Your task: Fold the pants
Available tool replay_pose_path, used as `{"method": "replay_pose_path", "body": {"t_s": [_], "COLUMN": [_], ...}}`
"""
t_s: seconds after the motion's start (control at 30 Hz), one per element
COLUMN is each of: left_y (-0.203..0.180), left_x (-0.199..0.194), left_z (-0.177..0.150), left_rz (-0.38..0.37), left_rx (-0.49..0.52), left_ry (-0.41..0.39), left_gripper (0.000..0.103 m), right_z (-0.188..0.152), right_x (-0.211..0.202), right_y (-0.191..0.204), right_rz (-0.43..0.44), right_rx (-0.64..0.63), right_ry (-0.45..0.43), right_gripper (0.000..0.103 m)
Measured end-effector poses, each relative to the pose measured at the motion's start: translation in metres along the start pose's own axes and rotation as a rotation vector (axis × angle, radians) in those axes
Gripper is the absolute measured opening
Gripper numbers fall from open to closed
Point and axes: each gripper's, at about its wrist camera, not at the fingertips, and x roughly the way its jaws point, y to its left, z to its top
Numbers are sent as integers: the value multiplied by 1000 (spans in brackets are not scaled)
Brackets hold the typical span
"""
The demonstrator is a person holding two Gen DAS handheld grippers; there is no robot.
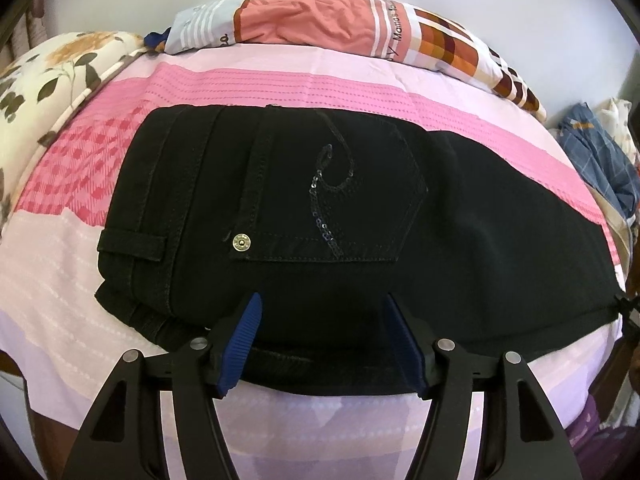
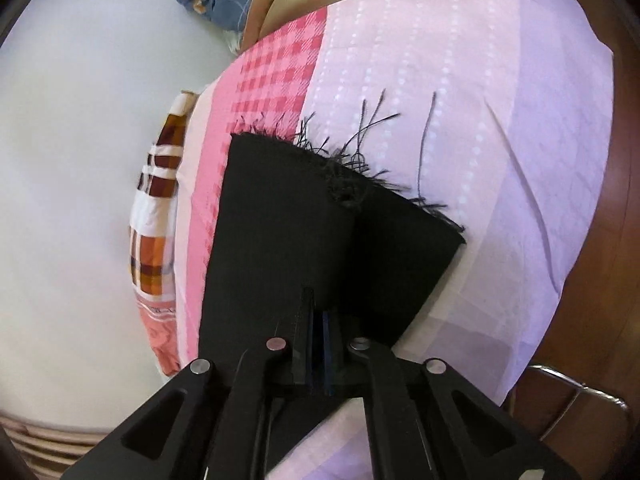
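Black pants (image 1: pixel 320 216) lie flat on the pink bed sheet (image 1: pixel 240 84), waistband to the left, a sequined back pocket (image 1: pixel 340 200) facing up, the legs running right. My left gripper (image 1: pixel 322 312) is open, its blue pads either side of the near edge of the seat area, just above the cloth. In the right wrist view the stacked leg ends (image 2: pixel 320 220) with frayed hems lie on the sheet. My right gripper (image 2: pixel 316 308) is shut on the near edge of the pant legs.
A patchwork pillow (image 1: pixel 360 28) lies along the far edge of the bed, a floral quilt (image 1: pixel 44 80) at the left. Blue checked cloth (image 1: pixel 600 160) is bunched at the right. A wooden bed frame (image 2: pixel 592 280) borders the sheet on the right wrist side.
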Motion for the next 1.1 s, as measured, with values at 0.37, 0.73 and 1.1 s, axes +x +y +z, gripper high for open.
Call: {"method": "replay_pose_path", "body": {"t_s": [0.37, 0.73, 1.1], "left_y": [3, 4, 25], "left_x": [-7, -12, -13], "left_z": [-6, -14, -26], "left_rz": [4, -12, -251], "left_rx": [-16, -30, -230], "left_ry": [-6, -6, 14], "left_gripper": [66, 68, 68], "right_z": [2, 9, -5], "right_x": [-20, -29, -6], "right_y": [-11, -35, 1], "right_rz": [-10, 63, 87], "right_rx": [18, 99, -46], "right_ry": [-10, -3, 59], "right_gripper": [3, 8, 15]}}
